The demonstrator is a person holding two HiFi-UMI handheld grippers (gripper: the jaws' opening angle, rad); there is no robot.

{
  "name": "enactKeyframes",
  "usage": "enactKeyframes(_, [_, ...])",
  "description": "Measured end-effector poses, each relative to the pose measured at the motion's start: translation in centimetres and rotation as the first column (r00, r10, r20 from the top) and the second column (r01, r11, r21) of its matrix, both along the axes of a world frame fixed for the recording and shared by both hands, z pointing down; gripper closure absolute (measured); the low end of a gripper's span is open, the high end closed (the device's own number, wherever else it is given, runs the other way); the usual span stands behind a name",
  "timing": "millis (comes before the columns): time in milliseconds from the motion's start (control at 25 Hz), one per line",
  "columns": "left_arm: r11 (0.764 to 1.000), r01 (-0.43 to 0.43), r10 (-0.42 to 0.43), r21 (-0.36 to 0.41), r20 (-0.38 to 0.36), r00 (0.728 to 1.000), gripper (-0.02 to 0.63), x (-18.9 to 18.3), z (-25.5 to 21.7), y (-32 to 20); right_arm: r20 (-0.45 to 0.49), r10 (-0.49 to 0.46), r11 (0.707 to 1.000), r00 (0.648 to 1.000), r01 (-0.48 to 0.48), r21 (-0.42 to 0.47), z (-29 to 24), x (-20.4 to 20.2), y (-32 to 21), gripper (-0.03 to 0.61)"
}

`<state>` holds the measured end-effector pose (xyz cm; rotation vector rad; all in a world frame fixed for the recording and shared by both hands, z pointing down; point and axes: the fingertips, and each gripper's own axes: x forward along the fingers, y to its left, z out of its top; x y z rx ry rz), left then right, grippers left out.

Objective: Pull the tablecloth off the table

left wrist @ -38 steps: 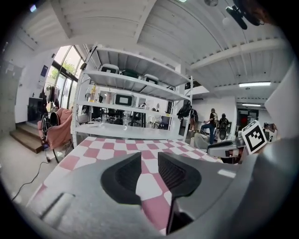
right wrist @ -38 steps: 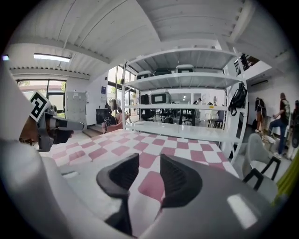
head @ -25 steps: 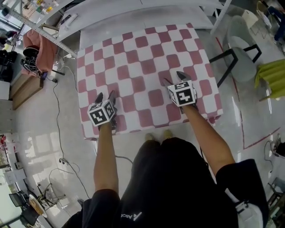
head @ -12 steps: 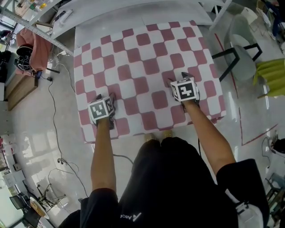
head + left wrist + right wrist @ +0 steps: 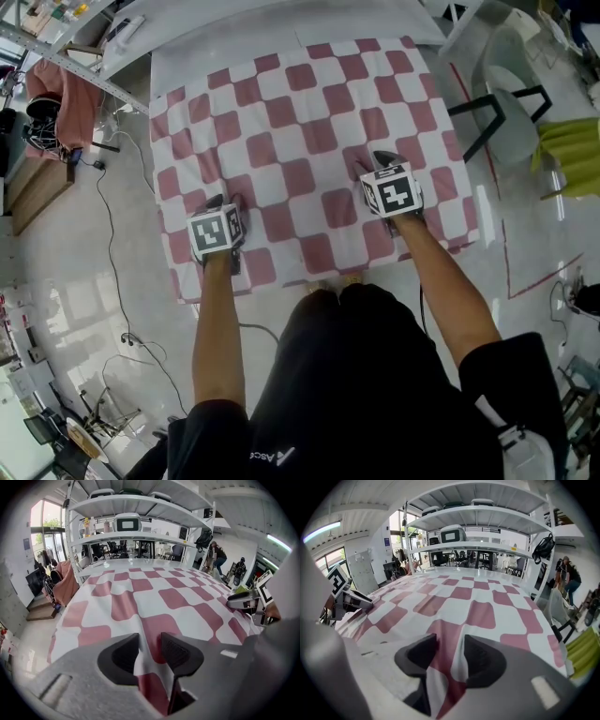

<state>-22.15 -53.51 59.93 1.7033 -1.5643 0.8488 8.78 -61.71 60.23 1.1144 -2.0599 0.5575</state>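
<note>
Pink-and-white checked fabric, the tablecloth point(image 5: 300, 131), lay spread across the surface point(image 5: 234, 42). Only a bare white strip of the surface showed along the far edge, and the cloth's near edge hung over the side closest to the person. The left hand-held gripper point(image 5: 225, 202) rested on the cloth close to its near left corner. In the left gripper view, the left hand-held gripper's point(image 5: 150, 653) jaws were closing on a raised fold of the tablecloth point(image 5: 154, 597), with the dark pads point(image 5: 180, 653) already against the fabric on both sides. The right hand-held gripper point(image 5: 375, 161) sat on the cloth toward the near right side, well apart from the left one and slightly farther onto the surface. In the right gripper view, the right hand-held gripper's point(image 5: 450, 656) jaws were likewise closing, with a ridge of the tablecloth point(image 5: 478, 602) pinched up between the pads point(image 5: 480, 660). Both bare forearms reached out from the person standing at the near edge. A grey chair point(image 5: 511, 112) stood on the pale floor point(image 5: 94, 281) to the right of the surface. A white shelving rack point(image 5: 140, 501) rose beyond the far edge, and a thin cable point(image 5: 108, 211) trailed across the floor on the left.
</note>
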Motion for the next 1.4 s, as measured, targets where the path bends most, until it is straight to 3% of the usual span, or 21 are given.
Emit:
enactKeyframes(120, [1.0, -0.018, 0.018, 0.007, 0.0, 1.0, 0.496, 0.6, 0.0, 0.0, -0.019, -0.02, 1.0, 1.0, 0.02, 0.018, 0.0, -0.7, 0.4, 0.457])
enactKeyframes(320, [0.998, -0.048, 0.048, 0.03, 0.008, 0.999, 0.573, 1.3, -0.5, -0.5, -0.021, -0.03, 0.999, 0.999, 0.031, 0.03, 0.1, -1.3, 0.5, 0.523])
enactKeyframes(520, [0.997, -0.073, 0.073, 0.034, 0.008, 0.997, 0.601, 5.6, 0.2, -0.8, 0.006, -0.017, 1.0, 1.0, 0.017, 0.014, 0.8, 1.9, 0.2, 0.57])
enactKeyframes(960, [0.985, -0.089, 0.113, 0.15, -0.157, 0.981, 0.603, 4.7, -1.5, 2.3, 0.141, -0.05, 0.997, 0.989, 0.057, -0.051, -0.2, -3.6, 4.6, 0.575])
enactKeyframes(1240, [0.957, -0.091, 0.16, 0.274, -0.242, 0.957, 0.603, 4.5, -4.5, 6.1, 0.227, -0.065, 0.997, 0.972, 0.07, -0.013, -1.9, -5.6, 9.5, 0.575])
enactKeyframes(1400, [0.933, -0.118, 0.225, 0.339, -0.295, 0.929, 0.603, 5.8, -6.2, 8.5, 0.27, -0.068, 0.998, 0.96, 0.065, 0.021, -3.4, -5.5, 11.6, 0.575])
